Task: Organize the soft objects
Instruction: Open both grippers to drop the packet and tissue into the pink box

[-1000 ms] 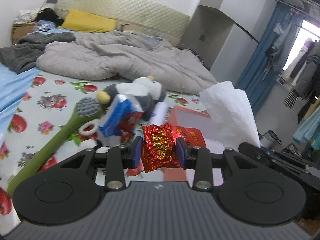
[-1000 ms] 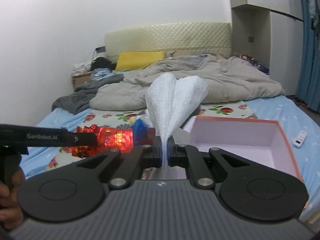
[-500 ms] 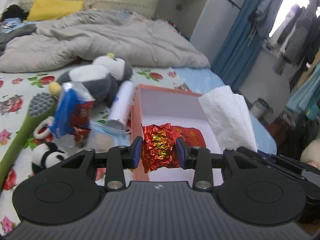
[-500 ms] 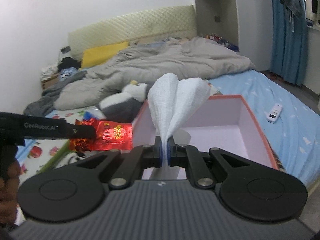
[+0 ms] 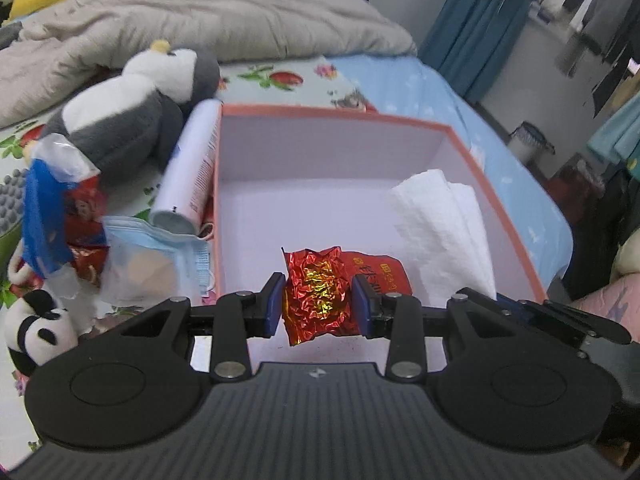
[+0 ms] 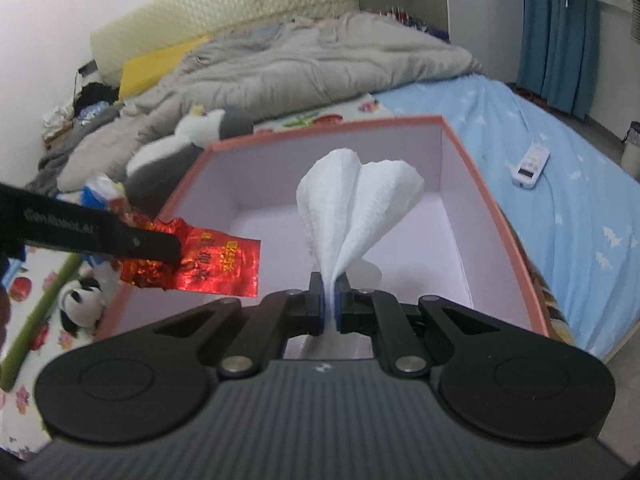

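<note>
Clamping a red packet [image 5: 318, 295], the left hand-held gripper [image 5: 318, 307] hangs over the box [image 5: 504, 200]; the right hand-held gripper [image 6: 329, 307] pinches tissue [image 6: 356, 204] there. Both were earlier over the bed.

this was a home bedroom. a bed [image 6: 560, 184] with a blue sheet filled most of the view, a rumpled grey duvet [image 6: 304, 60] heaped at its far end. behind the duvet stood a padded cream headboard [image 6: 224, 8] against a white wall, with a yellow pillow [image 6: 160, 60] below it. blue curtains [image 6: 560, 32] hung beside the bed. clothes [image 5: 600, 12] hung past the curtains. plush toys [image 5: 120, 112] lay on the bed near the duvet.
</note>
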Available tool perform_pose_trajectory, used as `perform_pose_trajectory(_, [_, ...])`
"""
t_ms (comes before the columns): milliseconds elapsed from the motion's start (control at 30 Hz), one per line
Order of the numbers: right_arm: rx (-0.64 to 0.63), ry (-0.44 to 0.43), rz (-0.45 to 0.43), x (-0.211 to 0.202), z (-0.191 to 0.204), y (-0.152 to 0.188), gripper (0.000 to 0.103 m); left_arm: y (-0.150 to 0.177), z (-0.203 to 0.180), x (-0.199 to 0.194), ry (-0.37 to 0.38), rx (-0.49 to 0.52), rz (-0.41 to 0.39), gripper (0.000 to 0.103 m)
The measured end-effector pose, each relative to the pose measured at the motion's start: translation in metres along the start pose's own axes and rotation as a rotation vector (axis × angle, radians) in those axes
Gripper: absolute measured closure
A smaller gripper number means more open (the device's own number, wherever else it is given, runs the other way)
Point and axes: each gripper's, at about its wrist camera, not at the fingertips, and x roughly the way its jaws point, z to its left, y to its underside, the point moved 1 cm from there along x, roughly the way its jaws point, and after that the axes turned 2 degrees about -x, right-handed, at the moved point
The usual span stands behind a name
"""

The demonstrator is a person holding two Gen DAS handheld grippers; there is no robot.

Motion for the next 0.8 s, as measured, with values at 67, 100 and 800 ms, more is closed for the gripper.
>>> perform_pose_trajectory(67, [0.003, -0.005, 0.026, 0.009, -0.003, 0.003, 0.094, -0.003, -0.003, 0.011, -0.007, 0.005, 0.023, 0.061])
perform_pose_trajectory(100, [0.005, -0.009, 0.034, 0.013, -0.004, 0.004, 0.094, -0.004, -0.005, 0.017, -0.013, 0.015, 0.037, 0.061])
perform_pose_trajectory(800, [0.014, -0.069, 0.016, 0.0, -0.008, 0.001, 0.062, 0.001, -0.023, 0.016, -0.025, 0.071, 0.018, 0.045])
